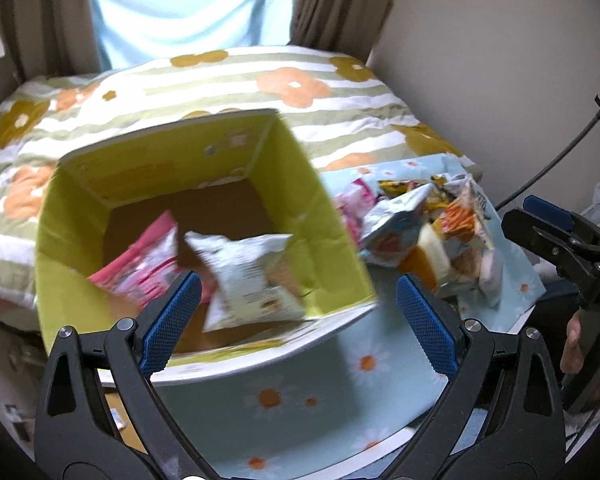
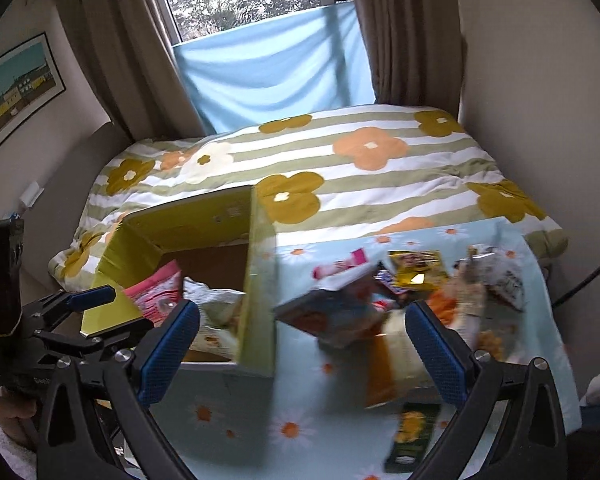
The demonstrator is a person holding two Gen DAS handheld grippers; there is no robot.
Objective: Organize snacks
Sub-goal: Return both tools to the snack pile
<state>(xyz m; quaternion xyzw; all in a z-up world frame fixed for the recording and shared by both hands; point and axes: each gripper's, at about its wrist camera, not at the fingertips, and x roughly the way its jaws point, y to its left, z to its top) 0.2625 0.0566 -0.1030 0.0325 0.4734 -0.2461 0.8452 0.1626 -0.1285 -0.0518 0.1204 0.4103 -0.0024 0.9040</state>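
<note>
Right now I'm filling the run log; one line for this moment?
left gripper: open, empty | right gripper: open, empty | box: two packets inside | snack pile: outside box

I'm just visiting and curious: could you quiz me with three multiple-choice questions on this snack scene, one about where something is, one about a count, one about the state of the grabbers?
1. The pink snack packet lies:
A. inside the yellow-green cardboard box
B. on the floral striped duvet
C. on the windowsill

2. Packets visible inside the box:
A. none
B. two
C. five

3. The left gripper and right gripper are:
A. both shut on packets
B. both open, holding nothing
C. one open, one shut

Answers: 1 A, it rests on the box floor beside the white crinkled packet. 2 B, pink and white only. 3 B, fingers spread wide apart.
</note>
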